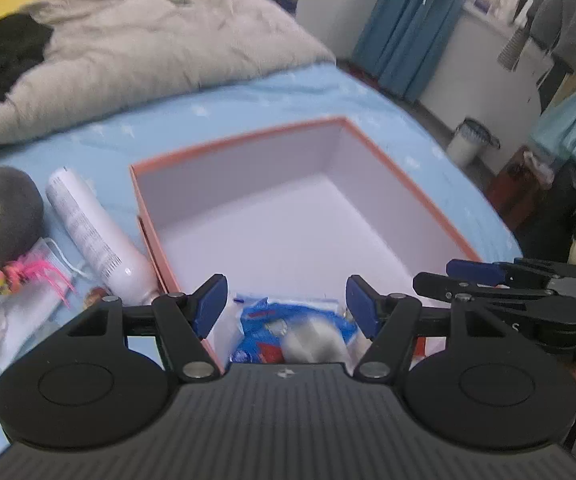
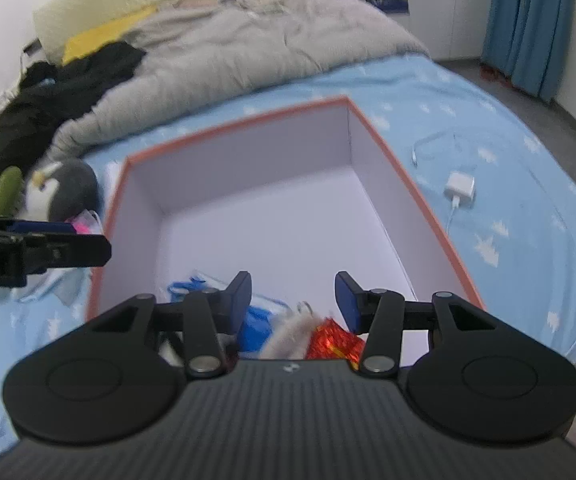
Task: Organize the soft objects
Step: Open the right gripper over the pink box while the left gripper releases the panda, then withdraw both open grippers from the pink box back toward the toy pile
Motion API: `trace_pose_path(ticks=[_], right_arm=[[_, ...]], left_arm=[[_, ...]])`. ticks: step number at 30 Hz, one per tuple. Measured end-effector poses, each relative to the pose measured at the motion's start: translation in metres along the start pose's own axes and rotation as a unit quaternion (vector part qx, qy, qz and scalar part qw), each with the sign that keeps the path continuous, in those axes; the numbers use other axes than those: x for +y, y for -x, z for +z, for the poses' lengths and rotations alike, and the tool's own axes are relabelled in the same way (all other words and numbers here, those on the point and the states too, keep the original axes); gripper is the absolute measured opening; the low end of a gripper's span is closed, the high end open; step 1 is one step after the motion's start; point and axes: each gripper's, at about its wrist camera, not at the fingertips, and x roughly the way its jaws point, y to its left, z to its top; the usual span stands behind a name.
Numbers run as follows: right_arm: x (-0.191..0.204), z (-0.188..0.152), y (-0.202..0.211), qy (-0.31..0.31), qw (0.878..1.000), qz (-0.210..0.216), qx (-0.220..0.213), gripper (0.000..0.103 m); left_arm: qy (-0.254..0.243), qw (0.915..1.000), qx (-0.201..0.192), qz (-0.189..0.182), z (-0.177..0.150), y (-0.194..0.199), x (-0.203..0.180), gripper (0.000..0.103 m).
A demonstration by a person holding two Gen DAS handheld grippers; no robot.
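Note:
An open orange-rimmed box (image 1: 408,184) with a white inside sits on the blue bed; it also shows in the right wrist view (image 2: 420,196). At its near end lie a blue-and-clear plastic packet (image 1: 288,332), a grey furry piece (image 2: 292,336) and a red shiny item (image 2: 334,344). My left gripper (image 1: 286,306) is open and empty above the packet. My right gripper (image 2: 294,300) is open and empty above the furry piece. A penguin plush (image 1: 4,216) lies left of the box.
A white printed tube (image 1: 96,240) and a pink-stringed bag (image 1: 40,276) lie beside the penguin. A grey duvet (image 1: 148,52) and black clothing (image 2: 60,96) cover the far bed. A white charger with cable (image 2: 459,188) lies right of the box.

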Motion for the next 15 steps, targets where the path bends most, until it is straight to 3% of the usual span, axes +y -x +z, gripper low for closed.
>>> trace_pose_path(ticks=[9,15], right_arm=[[0.041,0.001,0.059,0.017,0.995,0.024,-0.094,0.049],[0.08,-0.013,0.091,0.048,0.989,0.044,-0.134,0.049]], left_arm=[[-0.047,0.993,-0.106,0.025,-0.016,0.085,0.004,0.071],[-0.044,0.988,-0.144,0.033,-0.039,0.135,0.018,0.071]])
